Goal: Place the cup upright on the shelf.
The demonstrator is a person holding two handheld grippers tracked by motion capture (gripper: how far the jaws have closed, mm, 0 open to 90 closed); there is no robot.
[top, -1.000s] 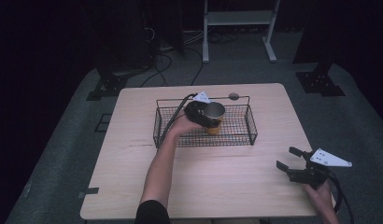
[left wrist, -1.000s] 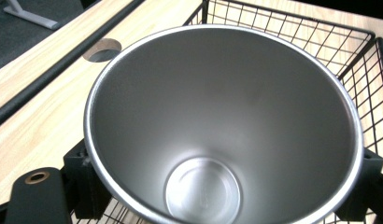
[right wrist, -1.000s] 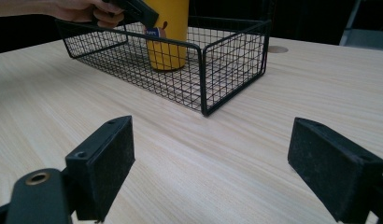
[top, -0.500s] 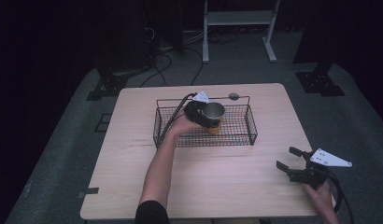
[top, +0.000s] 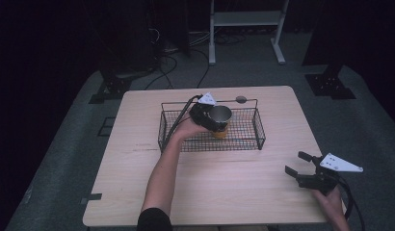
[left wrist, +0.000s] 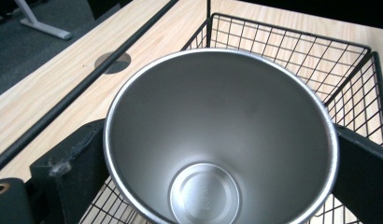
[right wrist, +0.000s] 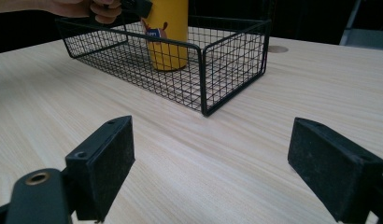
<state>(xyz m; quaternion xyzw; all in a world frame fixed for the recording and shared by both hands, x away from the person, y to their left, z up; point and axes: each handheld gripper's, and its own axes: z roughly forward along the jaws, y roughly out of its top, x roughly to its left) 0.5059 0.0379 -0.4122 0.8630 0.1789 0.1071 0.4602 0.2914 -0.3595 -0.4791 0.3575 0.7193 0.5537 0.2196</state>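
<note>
Left gripper view shows the left gripper (top: 216, 120) with jaws just opened beside the cup (left wrist: 217, 140) in the basket (left wrist: 353, 70), apparently releasing it.

The wire basket (top: 253, 126) is being taken as the landmark; it is being carried by the tabletop (top: 138, 159), toward the far edge and near the middle. Inside the basket, about midway along it, the cup (top: 219, 115) is being kept upright on the basket floor. The left gripper (top: 208, 119) is being held over the basket, just left of the cup, with its fingers (left wrist: 68, 168) being kept on either side of the cup. The right gripper (top: 299, 163) is being held well apart from the basket, nearer the person and to the basket's right. A round hole (top: 241, 99) is being seen just behind the basket.
</note>
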